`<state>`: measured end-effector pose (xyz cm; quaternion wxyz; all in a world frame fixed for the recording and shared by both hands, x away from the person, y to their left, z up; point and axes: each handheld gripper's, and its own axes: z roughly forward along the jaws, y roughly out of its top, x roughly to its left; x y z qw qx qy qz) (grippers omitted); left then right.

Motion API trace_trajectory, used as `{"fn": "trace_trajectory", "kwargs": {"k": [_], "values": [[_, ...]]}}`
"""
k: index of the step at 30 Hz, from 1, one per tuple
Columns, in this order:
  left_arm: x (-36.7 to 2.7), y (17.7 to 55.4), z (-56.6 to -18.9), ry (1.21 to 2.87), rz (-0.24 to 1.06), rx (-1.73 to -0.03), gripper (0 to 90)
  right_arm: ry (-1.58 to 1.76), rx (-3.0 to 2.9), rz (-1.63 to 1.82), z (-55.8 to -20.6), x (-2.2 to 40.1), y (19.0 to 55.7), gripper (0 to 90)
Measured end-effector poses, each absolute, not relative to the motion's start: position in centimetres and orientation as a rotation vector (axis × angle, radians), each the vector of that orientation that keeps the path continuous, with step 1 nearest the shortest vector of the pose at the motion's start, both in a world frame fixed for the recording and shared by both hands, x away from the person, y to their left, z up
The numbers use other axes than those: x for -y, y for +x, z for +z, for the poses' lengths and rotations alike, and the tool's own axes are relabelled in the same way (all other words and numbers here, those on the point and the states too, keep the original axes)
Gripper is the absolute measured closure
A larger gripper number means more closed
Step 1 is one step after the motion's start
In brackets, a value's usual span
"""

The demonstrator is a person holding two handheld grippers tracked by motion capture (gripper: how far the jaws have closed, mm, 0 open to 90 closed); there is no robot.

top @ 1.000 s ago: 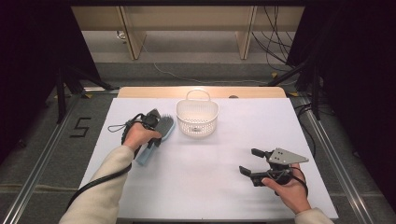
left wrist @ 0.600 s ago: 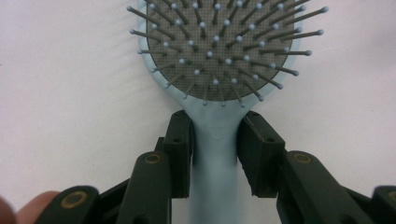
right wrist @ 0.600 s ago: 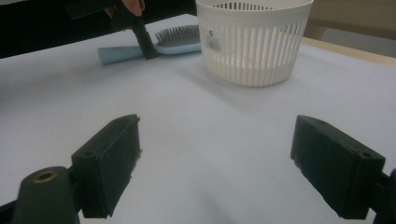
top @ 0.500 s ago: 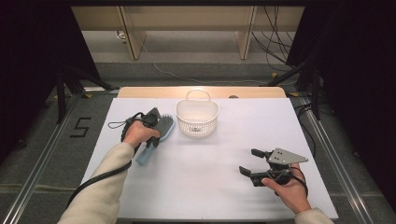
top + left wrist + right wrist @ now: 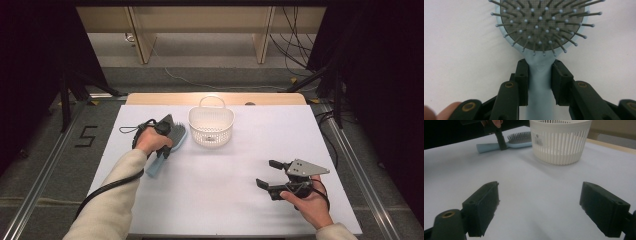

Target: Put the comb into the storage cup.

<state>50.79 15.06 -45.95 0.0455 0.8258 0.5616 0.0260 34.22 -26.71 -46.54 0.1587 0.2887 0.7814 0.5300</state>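
A light blue hairbrush (image 5: 541, 22) with grey bristles lies bristles-up on the white table, left of the basket; it also shows in the high view (image 5: 156, 167) and the right gripper view (image 5: 520, 138). My left gripper (image 5: 540, 75) points down over the neck of its handle. Its jaws have just been closing, and the pads (image 5: 522, 80) now press on both sides of the handle. In the high view the left gripper (image 5: 164, 137) sits under the person's hand. My right gripper (image 5: 266, 173) rests at the front right, jaws wide open (image 5: 539, 202) with nothing between them.
A white slatted plastic basket (image 5: 211, 131) with a handle stands at the middle back of the table (image 5: 225, 210); it is near the brush's head (image 5: 560, 142). The table's far edge is wooden. Dark stands and cables flank the table.
The left gripper's jaws have narrowed onto the brush handle. Neither hand has shifted, and the brush lies where it was.
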Motion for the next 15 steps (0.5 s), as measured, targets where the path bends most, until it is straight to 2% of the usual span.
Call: {"fn": "trace_trajectory", "kwargs": {"k": [15], "values": [[-15.42, 50.51, -45.94, 2.481, 0.067, -1.725, 70.0, 0.828, -2.239, 1.508, -46.59, 26.65, 34.21, 16.4]]}}
